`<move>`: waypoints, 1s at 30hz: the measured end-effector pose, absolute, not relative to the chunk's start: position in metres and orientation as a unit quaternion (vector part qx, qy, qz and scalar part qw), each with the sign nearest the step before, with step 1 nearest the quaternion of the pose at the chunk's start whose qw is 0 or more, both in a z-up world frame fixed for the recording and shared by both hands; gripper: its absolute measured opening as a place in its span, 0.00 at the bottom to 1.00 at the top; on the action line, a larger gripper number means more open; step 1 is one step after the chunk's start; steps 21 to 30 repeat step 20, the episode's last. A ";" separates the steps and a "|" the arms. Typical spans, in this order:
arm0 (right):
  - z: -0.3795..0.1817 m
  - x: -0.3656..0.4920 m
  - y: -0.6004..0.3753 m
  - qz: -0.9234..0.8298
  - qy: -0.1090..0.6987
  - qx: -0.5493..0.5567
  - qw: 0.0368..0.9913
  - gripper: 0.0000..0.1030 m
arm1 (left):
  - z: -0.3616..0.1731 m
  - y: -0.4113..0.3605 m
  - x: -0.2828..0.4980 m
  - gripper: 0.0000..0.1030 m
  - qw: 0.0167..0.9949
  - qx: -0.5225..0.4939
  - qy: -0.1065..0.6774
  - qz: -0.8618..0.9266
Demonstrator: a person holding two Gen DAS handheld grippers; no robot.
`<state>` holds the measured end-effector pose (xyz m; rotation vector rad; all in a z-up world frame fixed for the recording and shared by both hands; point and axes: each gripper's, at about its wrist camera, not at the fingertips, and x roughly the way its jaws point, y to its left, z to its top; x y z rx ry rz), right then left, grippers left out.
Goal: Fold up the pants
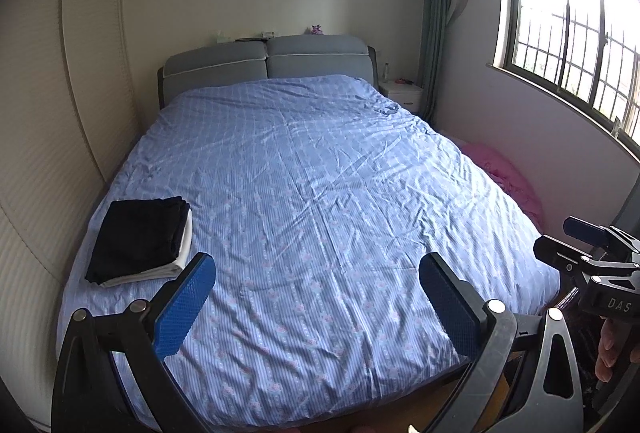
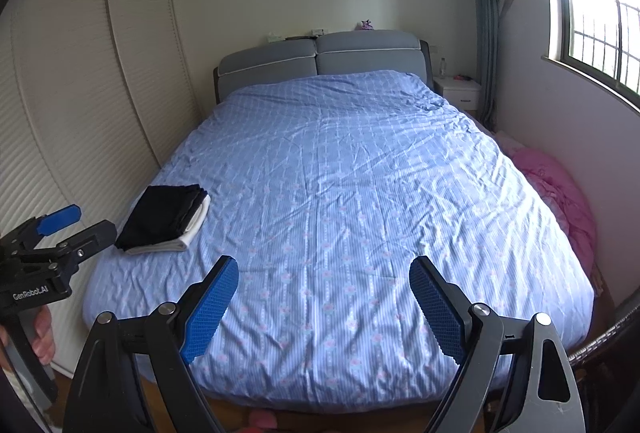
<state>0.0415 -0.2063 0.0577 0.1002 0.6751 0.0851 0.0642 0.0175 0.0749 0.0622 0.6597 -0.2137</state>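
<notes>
A folded black pair of pants (image 1: 136, 233) lies on a folded white garment (image 1: 182, 253) near the bed's front left corner. The same stack (image 2: 160, 215) appears in the right wrist view. My left gripper (image 1: 316, 269) hovers over the near end of the bed, its blue pads wide apart with nothing between them. My right gripper (image 2: 324, 267) is likewise open and empty above the bed's foot. Each gripper shows at the edge of the other's view: the right gripper (image 1: 556, 235) at the far right, the left gripper (image 2: 82, 225) at the far left, both held by a hand.
The blue patterned bed cover (image 1: 320, 173) spreads flat across the bed, grey headboard (image 1: 268, 63) behind. A louvred wardrobe (image 2: 80, 93) lines the left side. Pink cloth (image 2: 560, 193) lies between bed and window wall. A white nightstand (image 2: 460, 91) stands at the back right.
</notes>
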 end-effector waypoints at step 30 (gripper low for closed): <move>0.057 0.042 -0.204 0.034 0.331 0.049 0.942 0.86 | 0.074 0.025 0.073 1.00 0.937 0.016 0.332 -0.112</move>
